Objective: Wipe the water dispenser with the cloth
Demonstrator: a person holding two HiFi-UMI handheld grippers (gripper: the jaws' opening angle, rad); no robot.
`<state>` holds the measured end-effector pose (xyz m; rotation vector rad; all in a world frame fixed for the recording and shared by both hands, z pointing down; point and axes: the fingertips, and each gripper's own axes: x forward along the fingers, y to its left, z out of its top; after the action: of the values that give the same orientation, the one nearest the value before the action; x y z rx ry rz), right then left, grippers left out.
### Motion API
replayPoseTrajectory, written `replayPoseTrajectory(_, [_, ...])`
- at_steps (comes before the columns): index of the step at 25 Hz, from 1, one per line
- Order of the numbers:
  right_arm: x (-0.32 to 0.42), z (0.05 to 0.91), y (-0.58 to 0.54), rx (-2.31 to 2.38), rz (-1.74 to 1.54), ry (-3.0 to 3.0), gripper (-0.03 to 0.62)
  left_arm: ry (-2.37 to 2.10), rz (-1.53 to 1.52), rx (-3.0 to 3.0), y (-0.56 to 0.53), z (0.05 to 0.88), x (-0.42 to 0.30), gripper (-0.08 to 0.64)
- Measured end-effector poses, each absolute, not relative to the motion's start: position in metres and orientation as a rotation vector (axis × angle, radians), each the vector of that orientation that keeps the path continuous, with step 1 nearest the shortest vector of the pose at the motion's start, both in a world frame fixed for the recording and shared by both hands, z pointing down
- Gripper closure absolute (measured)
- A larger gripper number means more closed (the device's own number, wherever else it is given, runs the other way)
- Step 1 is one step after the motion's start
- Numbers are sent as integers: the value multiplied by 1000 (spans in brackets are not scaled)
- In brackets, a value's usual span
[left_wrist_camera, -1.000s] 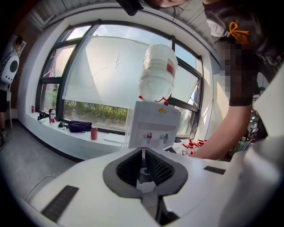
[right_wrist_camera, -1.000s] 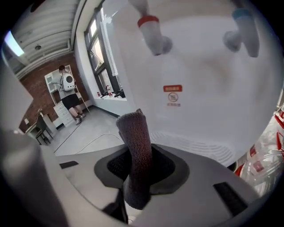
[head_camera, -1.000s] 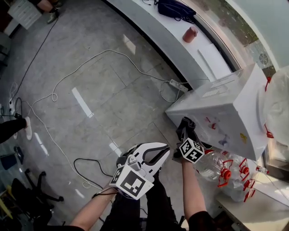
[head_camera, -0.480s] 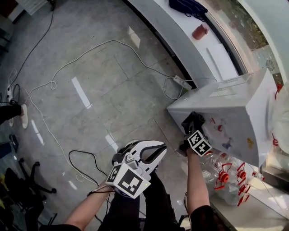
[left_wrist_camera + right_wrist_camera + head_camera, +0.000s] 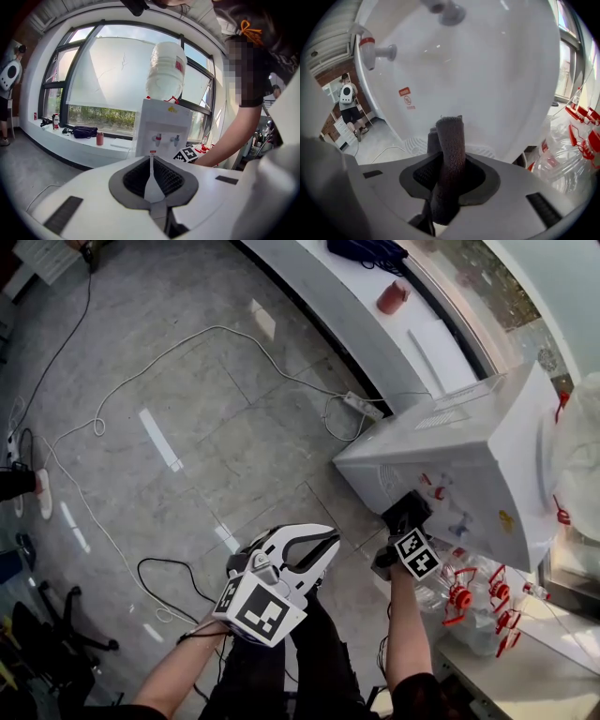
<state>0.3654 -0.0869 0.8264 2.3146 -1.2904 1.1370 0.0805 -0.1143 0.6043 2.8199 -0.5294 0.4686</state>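
Observation:
The white water dispenser point(image 5: 469, 456) stands at the right in the head view, with red and blue taps on its front. My right gripper point(image 5: 405, 517) is shut on a dark grey cloth point(image 5: 449, 164) and holds it at the dispenser's lower front, below the taps point(image 5: 375, 48). Whether the cloth touches the panel I cannot tell. My left gripper point(image 5: 314, 554) hangs lower left, away from the dispenser, jaws shut with nothing between them. The left gripper view shows the dispenser point(image 5: 161, 129) ahead with a large bottle point(image 5: 165, 70) on top.
Clear water bottles point(image 5: 464, 601) with red caps lie beside the dispenser's base. White cables point(image 5: 187, 348) and a power strip point(image 5: 361, 406) run across the tiled floor. A long white sill point(image 5: 375, 315) holds a red cup point(image 5: 391, 298) and a dark bag. A black cable point(image 5: 164, 582) loops near my legs.
My right gripper with the cloth has moved down the dispenser's front, from near the left edge to below the taps. The left gripper has stayed put.

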Motion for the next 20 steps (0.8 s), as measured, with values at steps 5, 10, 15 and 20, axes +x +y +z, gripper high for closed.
replayPoseTrajectory(5, [411, 820, -39, 2382, 1111, -1134, 480, -503, 460, 2824, -103, 603, 93, 531])
replayPoseTrajectory(10, [423, 816, -20, 2228, 1024, -1204, 480, -456, 456, 2843, -89, 599, 106, 530])
replayPoseTrajectory(15, [408, 822, -18, 2187, 1014, -1252, 482, -471, 456, 2852, -86, 599, 109, 530])
replayPoseTrajectory(20, [338, 837, -42, 1960, 913, -1476, 482, -522, 450, 2861, -96, 606, 99, 530])
